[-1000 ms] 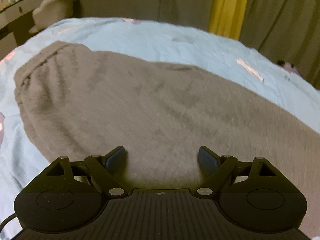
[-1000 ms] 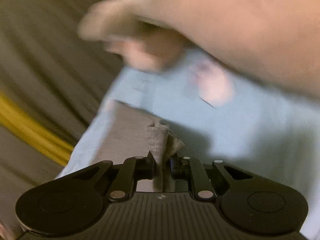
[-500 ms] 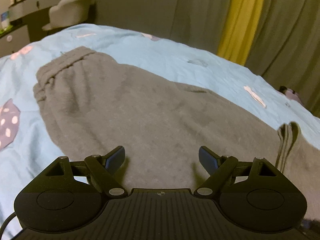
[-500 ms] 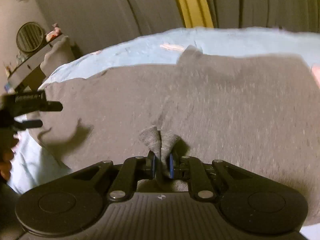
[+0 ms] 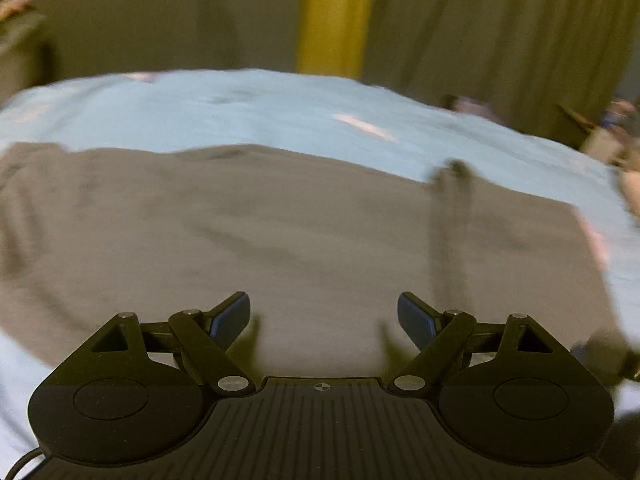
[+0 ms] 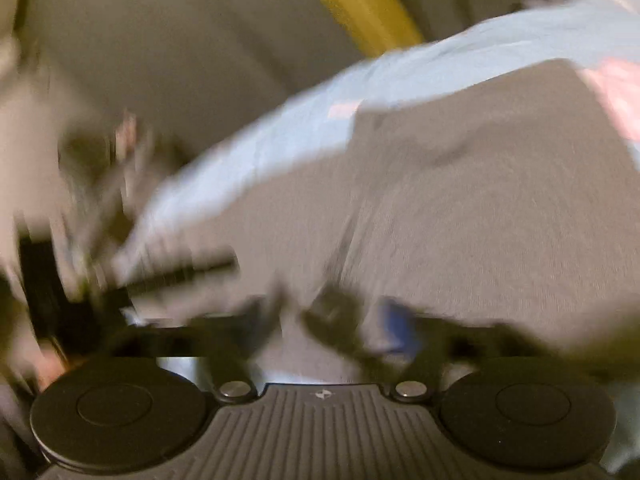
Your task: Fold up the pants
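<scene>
Grey pants (image 5: 280, 232) lie spread flat on a light blue bed sheet (image 5: 240, 108). My left gripper (image 5: 324, 312) hovers low over the near part of the pants, open, with only flat fabric below its blue pads. The right wrist view is heavily blurred. There my right gripper (image 6: 324, 324) sits just above the pants (image 6: 460, 208) with its jaws opening; the fingers look spread and no fold stands pinched between them. A blurred dark shape at the left of that view looks like the left gripper (image 6: 180, 272). A long gripper shadow falls across the pants on the right.
Olive curtains (image 5: 500, 40) with a yellow strip (image 5: 336, 16) hang behind the bed. Blurred clutter (image 5: 616, 132) sits past the bed's far right edge. The sheet (image 6: 400, 80) shows pink printed patches.
My right gripper swung across over the pants holding a pinched fold and has now let it go, jaws spreading. The left gripper shifted and turned rightward, staying open.
</scene>
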A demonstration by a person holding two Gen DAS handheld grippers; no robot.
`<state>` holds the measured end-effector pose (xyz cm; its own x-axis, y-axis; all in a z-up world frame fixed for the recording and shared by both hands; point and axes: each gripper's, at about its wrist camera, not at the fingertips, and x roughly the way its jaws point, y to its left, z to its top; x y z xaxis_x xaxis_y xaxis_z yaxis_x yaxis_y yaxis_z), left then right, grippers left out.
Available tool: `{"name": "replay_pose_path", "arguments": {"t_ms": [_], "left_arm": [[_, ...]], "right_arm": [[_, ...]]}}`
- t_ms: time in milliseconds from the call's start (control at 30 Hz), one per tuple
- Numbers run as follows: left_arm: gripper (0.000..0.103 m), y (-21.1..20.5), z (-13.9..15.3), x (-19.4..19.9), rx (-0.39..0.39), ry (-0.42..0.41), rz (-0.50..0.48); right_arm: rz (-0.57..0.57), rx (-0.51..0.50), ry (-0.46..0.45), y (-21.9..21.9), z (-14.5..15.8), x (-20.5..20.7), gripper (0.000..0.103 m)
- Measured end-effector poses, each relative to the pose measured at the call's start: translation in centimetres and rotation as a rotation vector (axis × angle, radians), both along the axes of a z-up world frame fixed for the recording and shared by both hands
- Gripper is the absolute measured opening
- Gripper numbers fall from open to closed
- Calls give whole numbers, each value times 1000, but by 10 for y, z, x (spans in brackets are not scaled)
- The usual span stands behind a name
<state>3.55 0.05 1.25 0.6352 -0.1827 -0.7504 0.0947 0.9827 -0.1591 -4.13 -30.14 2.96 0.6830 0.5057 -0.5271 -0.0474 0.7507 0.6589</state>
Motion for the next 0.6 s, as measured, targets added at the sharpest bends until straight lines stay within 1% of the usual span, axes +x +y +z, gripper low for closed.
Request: {"name": "replay_pose_path", "arguments": {"t_ms": [33,100,167,200,233,267,300,333,400,467,500,533,600], "left_arm": [[87,-7,1,3,-42,15,-40],[87,-21,-1,11,-107,58,-88],[86,-36,-10,24,-171,129,-130],[85,-43,-15,32,-195,164,-147],[79,-51,-22,40,-205,201,-158],[75,-56,-28,47,-204,232,-157],[65,-60,-35,54,-204,274,-155],[58,-63,-40,58,-212,302,-150],[56,-62,-44,61,-238,308,-135],[41,-60,-46,61,-286,322,-146],[28,-60,-47,61,-284,328,-145],[22,-60,-48,62,-276,333,-150],[21,-56,-52,64,-309,341,-145]], "right_arm": [[-49,11,-14,-13,3,-4,99],[-136,20,-17,-38,5,-14,99],[-213,36,14,-58,1,-17,99],[-249,61,43,-67,-5,-17,99],[-280,114,69,-74,-10,-18,99],[-296,172,84,-79,-15,-19,99],[-302,200,89,-82,-17,-19,99],[-301,197,87,-82,-17,-20,99],[-281,153,87,-75,-15,-14,99],[-262,124,100,-72,-19,-8,99],[-259,124,103,-71,-21,-5,99],[-261,130,104,-72,-23,-5,99],[-267,147,107,-75,-27,-9,99]]}}
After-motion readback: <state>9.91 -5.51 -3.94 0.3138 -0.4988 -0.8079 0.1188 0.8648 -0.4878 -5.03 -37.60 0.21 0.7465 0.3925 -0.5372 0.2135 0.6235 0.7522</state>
